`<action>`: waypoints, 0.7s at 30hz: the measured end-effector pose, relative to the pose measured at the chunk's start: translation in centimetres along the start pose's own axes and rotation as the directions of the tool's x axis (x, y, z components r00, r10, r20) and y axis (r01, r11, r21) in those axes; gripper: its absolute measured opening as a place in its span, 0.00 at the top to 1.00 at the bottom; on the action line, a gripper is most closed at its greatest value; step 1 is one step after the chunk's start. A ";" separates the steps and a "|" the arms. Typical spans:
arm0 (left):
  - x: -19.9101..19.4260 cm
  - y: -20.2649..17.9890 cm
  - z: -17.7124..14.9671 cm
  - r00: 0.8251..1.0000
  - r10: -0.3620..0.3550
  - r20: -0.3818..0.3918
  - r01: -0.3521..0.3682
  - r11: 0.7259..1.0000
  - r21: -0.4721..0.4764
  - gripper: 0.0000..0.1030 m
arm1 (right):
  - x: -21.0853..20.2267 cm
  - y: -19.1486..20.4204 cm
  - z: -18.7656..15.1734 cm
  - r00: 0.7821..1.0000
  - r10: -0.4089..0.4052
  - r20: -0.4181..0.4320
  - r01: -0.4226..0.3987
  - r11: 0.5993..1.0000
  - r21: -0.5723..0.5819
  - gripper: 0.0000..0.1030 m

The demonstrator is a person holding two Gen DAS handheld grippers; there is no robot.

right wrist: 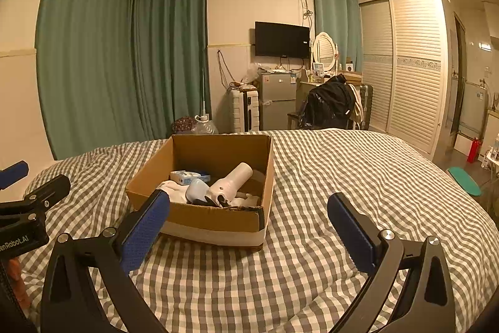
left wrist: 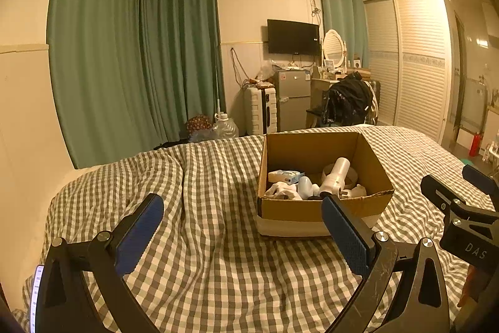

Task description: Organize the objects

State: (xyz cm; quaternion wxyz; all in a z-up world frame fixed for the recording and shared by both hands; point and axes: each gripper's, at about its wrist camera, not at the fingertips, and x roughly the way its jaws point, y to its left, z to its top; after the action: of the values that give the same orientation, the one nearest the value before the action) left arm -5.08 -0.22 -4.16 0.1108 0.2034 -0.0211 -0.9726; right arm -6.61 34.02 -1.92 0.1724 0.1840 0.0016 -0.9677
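An open cardboard box (left wrist: 290,209) (right wrist: 215,217) rests on the checked bed. Inside lie a white hair dryer (left wrist: 335,178) (right wrist: 232,181), a small blue-and-white packet (left wrist: 285,176) (right wrist: 187,176), a pale blue rounded item (left wrist: 305,187) (right wrist: 196,189) and white cloth (left wrist: 282,189) (right wrist: 171,188). My left gripper (left wrist: 243,205) hovers open just before the box's near left corner, nothing between its blue pads. My right gripper (right wrist: 249,205) is open too, near the box's front right corner, holding nothing. Each gripper shows at the edge of the other's view.
The checked duvet (left wrist: 202,239) (right wrist: 343,177) covers the bed, rumpled at the left. A phone screen (left wrist: 36,292) glows at the lower left. Beyond the bed stand a suitcase (left wrist: 260,108), a small fridge (left wrist: 293,99), a chair with dark clothes (left wrist: 346,102), a wardrobe (left wrist: 418,61) and green curtains (left wrist: 124,52).
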 end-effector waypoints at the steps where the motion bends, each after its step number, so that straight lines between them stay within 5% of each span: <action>1: 0.0 0.0 0.0 1.000 0.000 -0.002 0.000 1.000 0.002 0.00 | 0.0 0.0 0.0 1.000 0.001 0.000 -0.001 1.000 0.001 0.01; 21: -0.2 -0.4 -0.4 1.000 0.024 0.006 -0.024 1.000 0.018 0.00 | 0.2 0.4 -0.1 1.000 0.004 -0.009 -0.004 1.000 -0.002 0.01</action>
State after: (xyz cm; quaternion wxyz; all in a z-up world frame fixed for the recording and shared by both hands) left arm -4.88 0.23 -4.46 0.1204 0.2016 -0.0327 -0.9715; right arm -6.63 33.62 -2.05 0.1744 0.1880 0.0029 -0.9666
